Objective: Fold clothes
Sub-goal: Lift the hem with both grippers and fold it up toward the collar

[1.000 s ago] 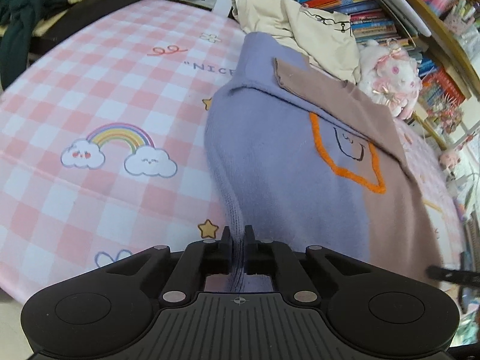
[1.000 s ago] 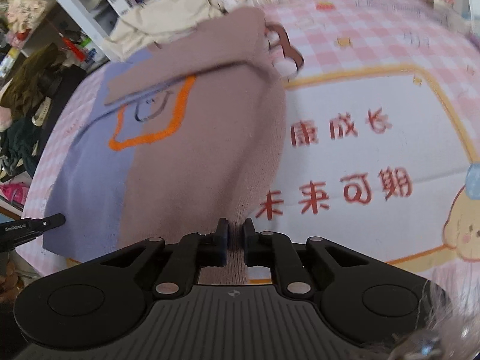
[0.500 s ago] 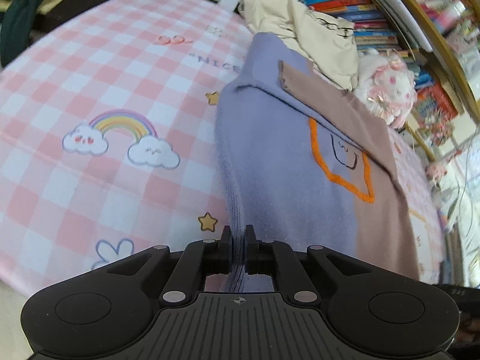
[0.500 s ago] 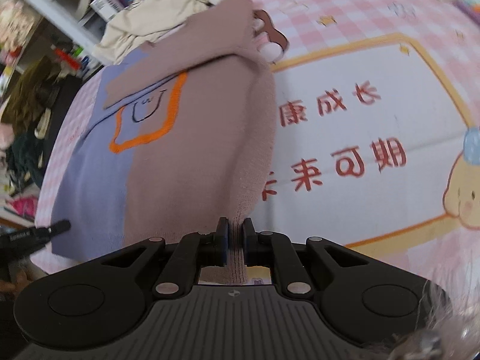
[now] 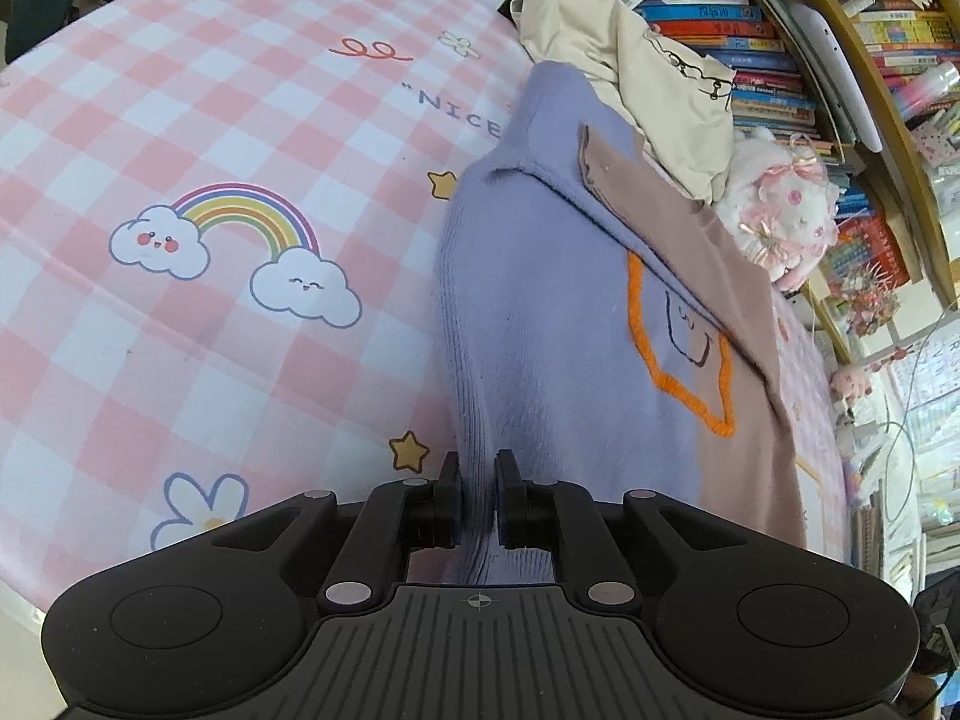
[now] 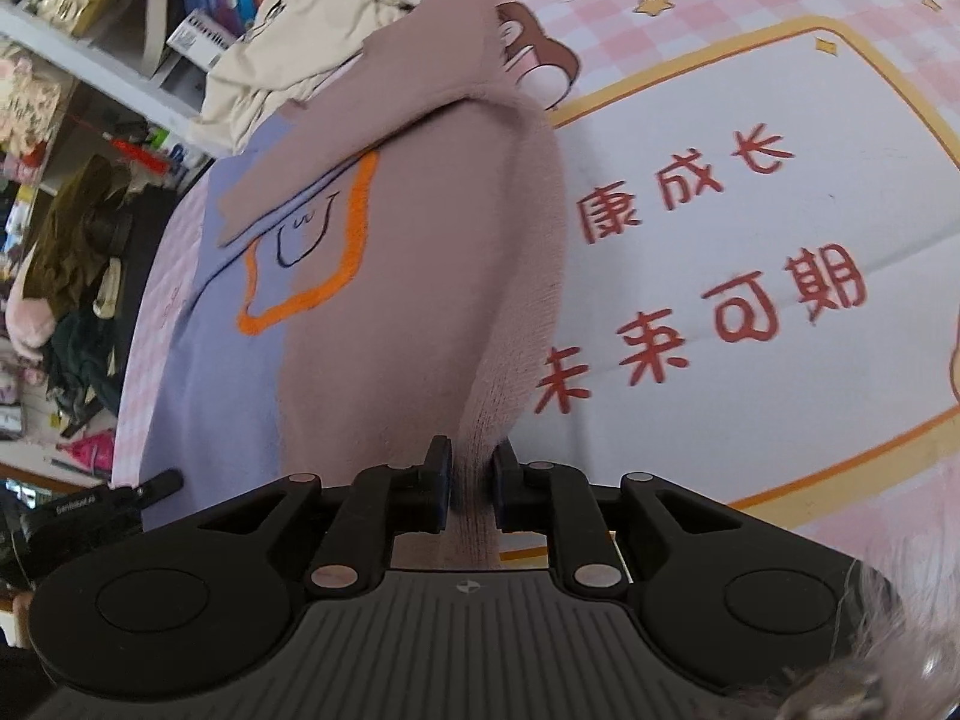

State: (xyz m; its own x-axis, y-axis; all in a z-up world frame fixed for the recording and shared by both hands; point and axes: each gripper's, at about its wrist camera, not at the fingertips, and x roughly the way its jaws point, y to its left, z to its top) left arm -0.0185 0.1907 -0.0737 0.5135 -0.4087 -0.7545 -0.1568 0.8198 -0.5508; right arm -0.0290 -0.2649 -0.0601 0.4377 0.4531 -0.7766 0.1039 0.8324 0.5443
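A sweater, half lilac and half dusty pink with an orange-outlined patch, lies on the pink checked mat. In the left wrist view its lilac side (image 5: 540, 312) runs straight away from my left gripper (image 5: 478, 480), which is shut on the ribbed lilac hem. In the right wrist view the pink side (image 6: 420, 276) rises from my right gripper (image 6: 471, 468), shut on the ribbed pink hem. Both sleeves lie folded across the chest, the pink sleeve (image 6: 384, 120) on top. The near hem is lifted off the mat between both grippers.
A cream garment (image 5: 630, 78) is heaped beyond the sweater's collar, beside a pink plush toy (image 5: 780, 222). Bookshelves (image 5: 750, 18) line the far edge. The mat (image 5: 210, 120) spreads wide to the left, and its white printed panel (image 6: 750, 240) to the right. The other gripper's tip (image 6: 156, 483) shows low left.
Both grippers have drawn the held hem slightly up and toward the near edge, so the sweater looks more stretched and steeper. The grips have not changed.
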